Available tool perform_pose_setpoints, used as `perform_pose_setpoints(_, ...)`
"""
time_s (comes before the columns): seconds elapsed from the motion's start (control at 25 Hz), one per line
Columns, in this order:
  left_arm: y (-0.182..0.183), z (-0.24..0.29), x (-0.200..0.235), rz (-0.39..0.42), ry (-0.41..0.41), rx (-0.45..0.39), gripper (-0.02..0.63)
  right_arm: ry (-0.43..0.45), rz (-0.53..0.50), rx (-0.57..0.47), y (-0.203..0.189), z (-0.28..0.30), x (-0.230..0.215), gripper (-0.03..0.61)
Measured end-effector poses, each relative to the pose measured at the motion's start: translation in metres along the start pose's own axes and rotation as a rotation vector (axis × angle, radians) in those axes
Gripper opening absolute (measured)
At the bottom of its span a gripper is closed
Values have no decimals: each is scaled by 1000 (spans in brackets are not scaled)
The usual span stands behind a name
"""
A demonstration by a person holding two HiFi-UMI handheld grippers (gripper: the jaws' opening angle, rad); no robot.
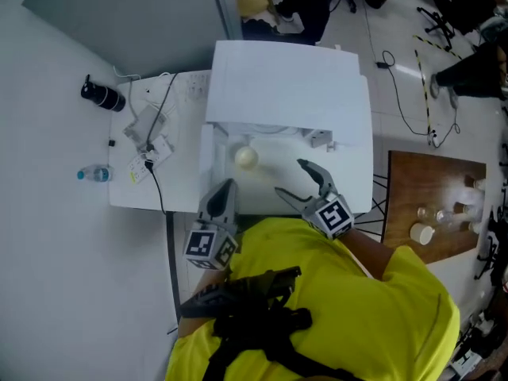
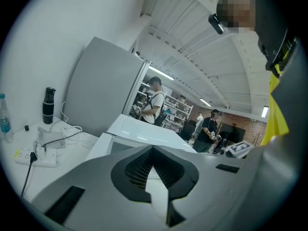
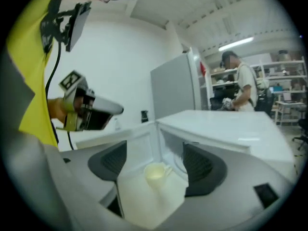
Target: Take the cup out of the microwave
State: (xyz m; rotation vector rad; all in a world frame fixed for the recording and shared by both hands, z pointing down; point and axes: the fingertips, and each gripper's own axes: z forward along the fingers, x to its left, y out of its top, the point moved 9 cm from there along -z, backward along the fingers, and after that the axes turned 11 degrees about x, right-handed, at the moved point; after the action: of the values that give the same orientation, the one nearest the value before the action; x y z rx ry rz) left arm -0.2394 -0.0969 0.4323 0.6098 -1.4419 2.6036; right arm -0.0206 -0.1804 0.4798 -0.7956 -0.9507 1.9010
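Note:
A cream cup (image 1: 246,157) stands upright on the white surface just in front of the open white microwave (image 1: 286,86). In the right gripper view the cup (image 3: 155,172) sits ahead, with the microwave's door (image 3: 132,146) swung out to its left. My right gripper (image 1: 288,177) is open, its jaws pointing at the cup from the near right and not touching it; nothing is between the fingers (image 3: 155,150). The left gripper (image 1: 225,190) hovers at the table's near edge left of the cup, jaws shut and empty (image 2: 153,150).
The white table (image 1: 135,193) carries a power strip with cables (image 1: 147,137), a black bottle (image 1: 103,95) and a water bottle (image 1: 94,174) at the left. A wooden table (image 1: 432,205) with small cups stands to the right. People stand far behind.

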Motion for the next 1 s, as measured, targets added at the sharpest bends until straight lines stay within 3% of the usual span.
perform_pose_setpoints(0.08,8,7,-6,34,8,10,3,-83,36,-90,29,-32,-7,294)
perform_pose_setpoints(0.24,29,22,-12,72,-23,-7,3,-234,104,-200,55,-65,-27,5)
perform_pose_setpoints(0.48,44,44,-23,123,-48,11,3,-288,139,-196,55,-78,-53,3)
perform_pose_setpoints(0.72,38,53,-24,118,-27,36,3,-271,138,-155,54,-76,-59,3)
perform_pose_setpoints(1.0,39,53,-23,121,-10,45,3,-192,118,-150,69,-60,-55,3)
